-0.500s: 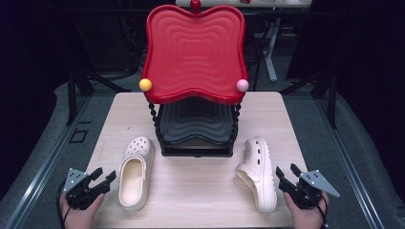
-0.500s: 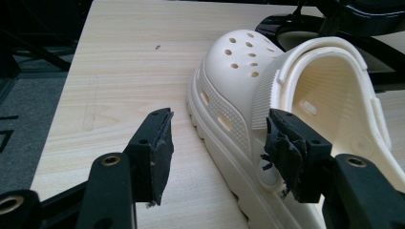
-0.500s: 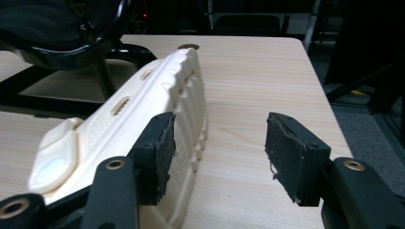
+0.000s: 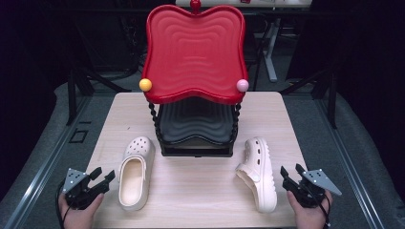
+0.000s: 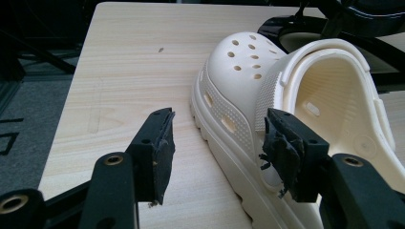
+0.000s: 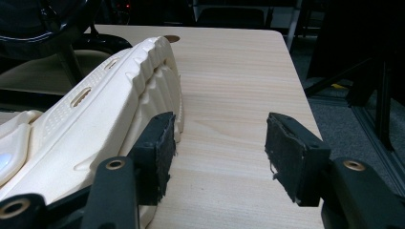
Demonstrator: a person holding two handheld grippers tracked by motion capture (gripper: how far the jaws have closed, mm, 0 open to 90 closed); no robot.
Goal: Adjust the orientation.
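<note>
Cream foam clog, upright (image 4: 134, 172), just right of L gripper (image 4: 102, 177) in high view, sole down on wood table (image 4: 200, 191), toe toward tiered stand (image 4: 196, 124). From left gripper view: same clog (image 5: 248, 95) ahead and right of the jaws, its near side wall partly between them, heel rim running behind the right-hand pad; left-hand pad over bare tabletop, apart from shoe. L jaws spread wide, nothing gripped; contact betw. right-hand pad and clog can't be judged. Second cream clog, tipped on its side (image 4: 258, 174), ridged sole facing R gripper (image 4: 292, 172), lying just left of it in high view. From right gripper view: that clog (image 6: 95, 119) left of and ahead of the jaws, sole edge right by the left-hand pad, touching or not unclear; gap betw. pads shows plain wood grain, right-hand pad well clear of shoe. R jaws also wide open, holding nothing. Stand w/ red wavy top tray (image 4: 193, 52) and black lower tray, beyond both jaws, betw. the two clogs' toes; yellow ball (image 4: 145, 84) and pink ball (image 4: 242, 85) at red tray's front corners.
</note>
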